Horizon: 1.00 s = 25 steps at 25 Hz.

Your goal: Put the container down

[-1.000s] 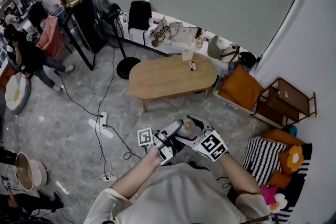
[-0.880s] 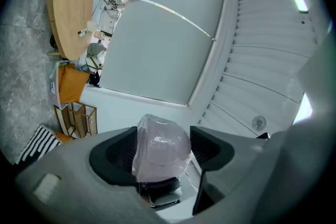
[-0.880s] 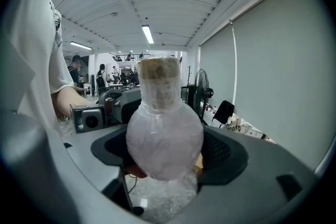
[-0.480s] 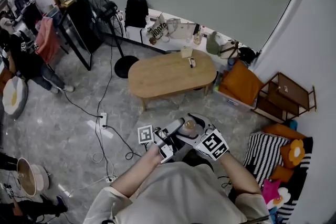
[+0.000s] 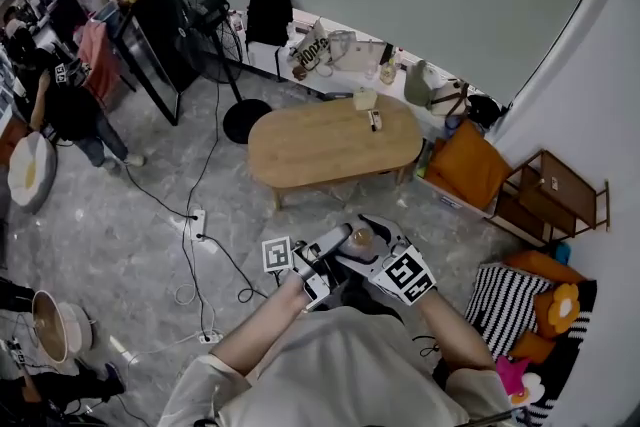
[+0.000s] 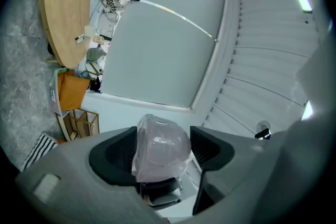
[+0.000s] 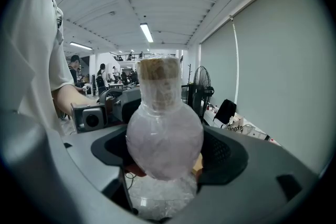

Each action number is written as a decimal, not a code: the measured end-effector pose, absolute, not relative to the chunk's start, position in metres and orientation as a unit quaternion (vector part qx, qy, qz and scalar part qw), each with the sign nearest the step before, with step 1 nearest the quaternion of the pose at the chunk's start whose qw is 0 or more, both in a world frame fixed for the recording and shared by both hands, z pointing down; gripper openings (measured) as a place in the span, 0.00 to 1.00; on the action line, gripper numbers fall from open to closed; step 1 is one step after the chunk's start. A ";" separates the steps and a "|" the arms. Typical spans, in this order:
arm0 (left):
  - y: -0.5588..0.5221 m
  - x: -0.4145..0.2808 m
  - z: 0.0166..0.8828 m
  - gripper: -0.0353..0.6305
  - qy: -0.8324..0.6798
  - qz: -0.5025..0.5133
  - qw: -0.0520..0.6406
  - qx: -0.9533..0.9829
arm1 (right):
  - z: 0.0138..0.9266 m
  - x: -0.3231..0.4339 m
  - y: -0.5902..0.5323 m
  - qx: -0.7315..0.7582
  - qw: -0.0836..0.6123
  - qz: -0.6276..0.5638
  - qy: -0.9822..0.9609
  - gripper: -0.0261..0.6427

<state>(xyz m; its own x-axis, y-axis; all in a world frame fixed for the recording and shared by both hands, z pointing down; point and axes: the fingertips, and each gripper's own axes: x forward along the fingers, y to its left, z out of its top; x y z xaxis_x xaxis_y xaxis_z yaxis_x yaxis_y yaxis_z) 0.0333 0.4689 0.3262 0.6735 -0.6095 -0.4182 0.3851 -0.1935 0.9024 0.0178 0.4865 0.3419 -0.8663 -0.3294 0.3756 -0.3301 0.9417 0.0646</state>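
Observation:
The container (image 5: 360, 238) is a round clear flask wrapped in plastic film, with a cork top. It is held up close in front of the person's chest, between both grippers. In the right gripper view the container's bulb (image 7: 164, 136) sits between the two dark pads and the cork points up; my right gripper (image 7: 164, 150) is shut on it. The left gripper view shows the wrapped container (image 6: 161, 148) pressed between the pads of my left gripper (image 6: 163, 153), shut on it. In the head view the left gripper (image 5: 336, 247) and right gripper (image 5: 378, 237) meet at the flask.
An oval wooden table (image 5: 330, 143) stands ahead on the grey floor, with small items at its far edge. Around it are a standing fan (image 5: 195, 5), floor cables with a power strip (image 5: 197, 227), an orange cushion (image 5: 470, 165), a wooden shelf (image 5: 555, 190) and a person (image 5: 60, 100) at far left.
Both grippers keep the same hold on the container at the same spot. The head view has shifted slightly, and the person at far left has moved.

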 end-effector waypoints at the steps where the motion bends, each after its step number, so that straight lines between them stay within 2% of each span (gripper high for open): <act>1: 0.460 0.033 0.327 0.52 -0.087 -0.397 0.629 0.662 | 0.342 0.018 0.478 0.167 0.194 0.002 -0.967 0.62; 25: 0.225 0.076 0.350 0.52 -0.140 -0.413 0.613 0.659 | 0.363 0.061 0.248 0.089 0.197 0.011 -0.976 0.62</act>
<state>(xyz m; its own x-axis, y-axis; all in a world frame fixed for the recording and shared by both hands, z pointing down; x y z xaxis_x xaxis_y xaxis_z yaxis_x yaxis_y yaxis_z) 0.0758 0.2255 0.3499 0.6196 -0.6914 -0.3717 0.3212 -0.2087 0.9237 0.0613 0.2484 0.3628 -0.9063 -0.1694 0.3872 -0.1782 0.9839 0.0134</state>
